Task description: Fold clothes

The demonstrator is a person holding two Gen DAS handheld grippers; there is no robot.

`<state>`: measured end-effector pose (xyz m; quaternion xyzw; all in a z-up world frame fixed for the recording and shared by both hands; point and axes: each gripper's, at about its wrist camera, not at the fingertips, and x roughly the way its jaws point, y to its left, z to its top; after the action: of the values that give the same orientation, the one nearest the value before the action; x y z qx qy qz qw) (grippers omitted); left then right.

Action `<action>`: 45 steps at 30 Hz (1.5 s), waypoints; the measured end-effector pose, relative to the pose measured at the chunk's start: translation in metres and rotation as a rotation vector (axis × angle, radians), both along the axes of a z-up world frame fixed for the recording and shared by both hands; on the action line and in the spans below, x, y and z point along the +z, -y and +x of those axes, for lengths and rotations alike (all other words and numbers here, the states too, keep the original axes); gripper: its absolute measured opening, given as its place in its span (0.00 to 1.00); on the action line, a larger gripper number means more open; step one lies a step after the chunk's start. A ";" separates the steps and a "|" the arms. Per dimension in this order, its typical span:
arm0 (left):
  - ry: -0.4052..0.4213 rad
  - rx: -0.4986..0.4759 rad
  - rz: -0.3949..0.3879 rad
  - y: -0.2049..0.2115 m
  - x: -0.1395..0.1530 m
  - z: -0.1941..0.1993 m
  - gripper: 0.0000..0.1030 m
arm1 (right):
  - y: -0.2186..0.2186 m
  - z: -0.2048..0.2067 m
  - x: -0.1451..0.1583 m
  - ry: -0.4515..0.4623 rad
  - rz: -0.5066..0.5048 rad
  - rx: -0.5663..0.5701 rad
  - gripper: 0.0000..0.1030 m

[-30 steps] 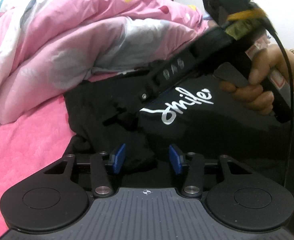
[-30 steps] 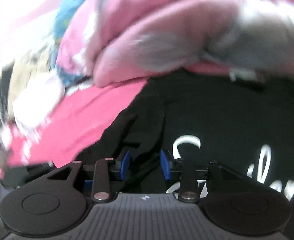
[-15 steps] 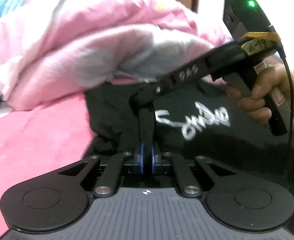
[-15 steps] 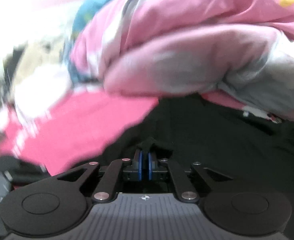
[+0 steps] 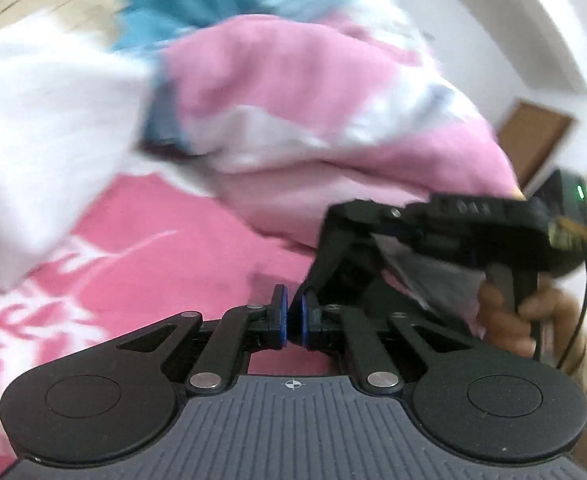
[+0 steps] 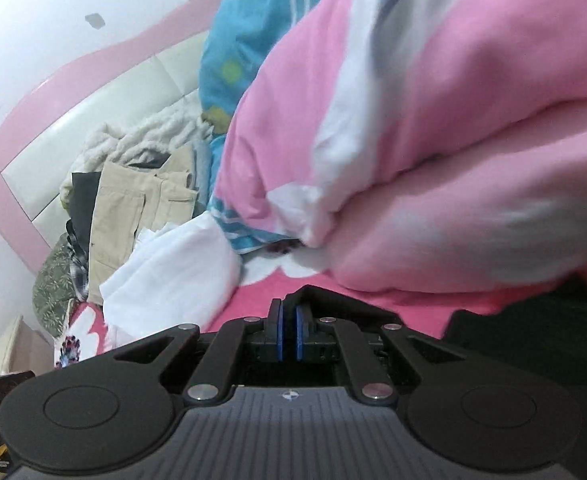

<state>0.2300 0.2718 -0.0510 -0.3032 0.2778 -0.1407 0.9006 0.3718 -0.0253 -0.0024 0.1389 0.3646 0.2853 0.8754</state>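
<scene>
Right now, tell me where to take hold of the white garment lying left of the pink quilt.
Probably the white garment's near bottom edge, coming from the open pink sheet in front: that edge lies loose and exposed, while the quilt crowds its right side and piled clothes crowd behind. The left gripper and right gripper are both shut on the black shirt.

**A Pink Bed Against White Walls**

The bed wears a hot-pink sheet (image 6: 373, 304) with white flower prints. A bulky pink-and-white duvet (image 6: 453, 140) is heaped on it, beside a blue patterned pillow (image 6: 245, 52). The headboard (image 6: 105, 120) is white padded, framed in pink, against a white wall (image 6: 73, 8). A brown wooden door (image 5: 533, 140) shows in the left wrist view.
</scene>
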 end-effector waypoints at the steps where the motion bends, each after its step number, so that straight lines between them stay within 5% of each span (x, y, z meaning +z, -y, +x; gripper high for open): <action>1: -0.031 0.018 -0.023 -0.006 -0.004 0.003 0.05 | -0.009 0.008 -0.004 -0.011 0.003 0.007 0.05; 4: -0.122 0.064 -0.080 -0.021 -0.017 0.012 0.01 | -0.030 0.026 -0.020 -0.023 -0.013 0.006 0.05; 10: -0.162 0.133 -0.125 -0.039 -0.028 0.011 0.01 | -0.048 0.057 -0.051 -0.032 -0.028 -0.018 0.05; 16: -0.164 0.058 -0.138 -0.029 -0.031 0.018 0.10 | -0.058 0.076 -0.072 -0.089 0.000 -0.002 0.08; 19: -0.158 0.051 -0.095 -0.021 -0.030 0.022 0.30 | -0.054 0.069 -0.060 -0.053 0.004 -0.011 0.23; 25: -0.148 0.037 -0.033 -0.007 -0.030 0.030 0.33 | -0.016 0.020 -0.008 0.125 0.028 -0.014 0.26; 29: -0.135 0.041 0.074 0.011 -0.029 0.034 0.29 | 0.006 -0.029 0.007 0.194 -0.074 0.007 0.26; 31: -0.131 0.051 0.150 0.022 -0.029 0.035 0.07 | 0.016 -0.055 0.008 0.220 -0.128 0.005 0.26; 32: -0.139 0.056 0.160 0.025 -0.030 0.036 0.05 | 0.022 -0.066 0.007 0.226 -0.146 -0.003 0.26; 41: -0.174 0.103 -0.129 -0.016 -0.023 0.024 0.02 | 0.035 -0.120 -0.014 0.219 -0.332 0.015 0.26; 45: -0.192 0.112 -0.137 -0.018 -0.025 0.024 0.02 | 0.004 -0.133 -0.029 0.293 -0.472 0.132 0.27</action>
<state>0.2539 0.2898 -0.0758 -0.3910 0.3353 -0.0792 0.8535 0.2389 -0.0292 -0.0319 -0.1354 0.2989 0.2659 0.9064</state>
